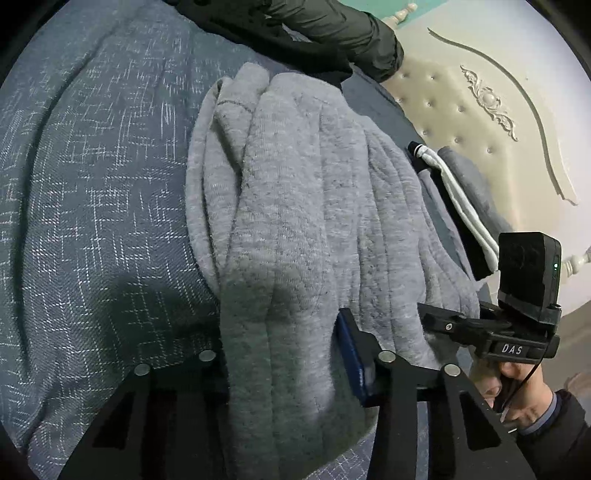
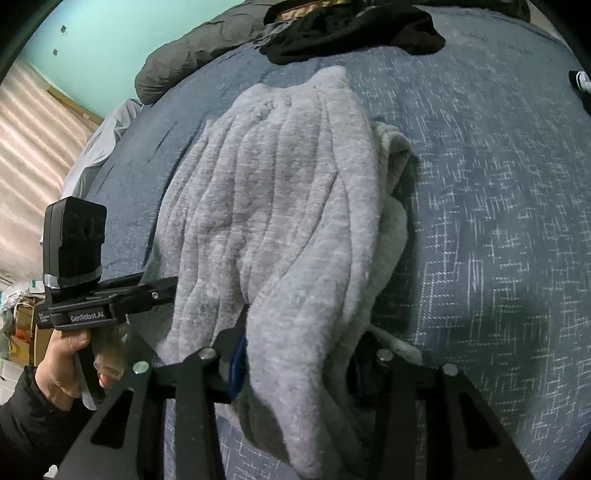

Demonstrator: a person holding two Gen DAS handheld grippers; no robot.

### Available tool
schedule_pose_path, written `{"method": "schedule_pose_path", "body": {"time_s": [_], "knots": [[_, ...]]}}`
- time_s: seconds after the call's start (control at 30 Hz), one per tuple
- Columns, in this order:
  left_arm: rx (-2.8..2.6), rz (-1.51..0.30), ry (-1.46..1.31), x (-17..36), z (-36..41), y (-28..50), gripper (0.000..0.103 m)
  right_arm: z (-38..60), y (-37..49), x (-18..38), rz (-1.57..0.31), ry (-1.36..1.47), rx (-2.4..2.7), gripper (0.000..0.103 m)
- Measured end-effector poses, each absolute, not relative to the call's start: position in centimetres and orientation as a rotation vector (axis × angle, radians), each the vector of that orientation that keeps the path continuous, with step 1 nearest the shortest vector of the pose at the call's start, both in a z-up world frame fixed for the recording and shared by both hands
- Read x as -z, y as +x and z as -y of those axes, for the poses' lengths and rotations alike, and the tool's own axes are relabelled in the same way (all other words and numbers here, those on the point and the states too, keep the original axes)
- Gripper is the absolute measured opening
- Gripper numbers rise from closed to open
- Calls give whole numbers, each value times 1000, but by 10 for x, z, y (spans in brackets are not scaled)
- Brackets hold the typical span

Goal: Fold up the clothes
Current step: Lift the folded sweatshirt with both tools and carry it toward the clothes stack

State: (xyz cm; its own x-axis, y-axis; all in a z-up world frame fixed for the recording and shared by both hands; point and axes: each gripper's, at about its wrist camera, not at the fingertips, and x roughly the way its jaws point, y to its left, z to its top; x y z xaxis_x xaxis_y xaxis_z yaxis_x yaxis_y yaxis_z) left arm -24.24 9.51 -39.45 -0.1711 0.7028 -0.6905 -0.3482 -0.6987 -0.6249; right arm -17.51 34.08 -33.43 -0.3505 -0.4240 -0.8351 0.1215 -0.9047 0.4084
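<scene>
Two hand-held grippers engaged on one grey garment (image 1: pixel 295 206), bunched lengthwise on the bed (image 1: pixel 92 184). Left hand-held gripper (image 1: pixel 291 354) closed on a thick ridge of the cloth, blue pad pressed against its side; right hand-held gripper (image 2: pixel 295 354) likewise clamped on a gathered fold at the near edge. Judged mid-fold: near end pinched at two points, far end lying slack toward the dark clothes (image 2: pixel 351 29). Next move likely calls for lifting both grips together and carrying the near edge over the far part, keeping tension even so the ridges flatten rather than double up. Risk judged: bunched layers slipping unevenly from either grip.

Surface: blue-grey bedspread with white crosshatch, soft and creased. Padded cream headboard (image 1: pixel 461 110) at one side, dark jacket (image 1: pixel 332 33) at the far end, black item with white cord (image 1: pixel 454 199) beside the garment. Turquoise wall (image 2: pixel 110 37), boxes (image 2: pixel 26 328) on the floor.
</scene>
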Motion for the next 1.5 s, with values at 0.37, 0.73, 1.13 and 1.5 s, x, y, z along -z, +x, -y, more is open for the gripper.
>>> {"method": "schedule_pose_path", "body": {"time_s": [0.37,0.73,1.13,1.5], "knots": [[-1885,486,-1421,407,-104,-249,56,-369,-200,350,528,1578,2249,59],[-2005,359,-1295,364,-108,-233,38,-363,-194,319,379,1461,2335,39],[-2048,306,-1190,307,-116,-213,36,-350,-176,273,278,1328,2397,37],[-2071,215,-1104,240,-158,-204,36,-373,-158,230,249,1238,2463,36]]}}
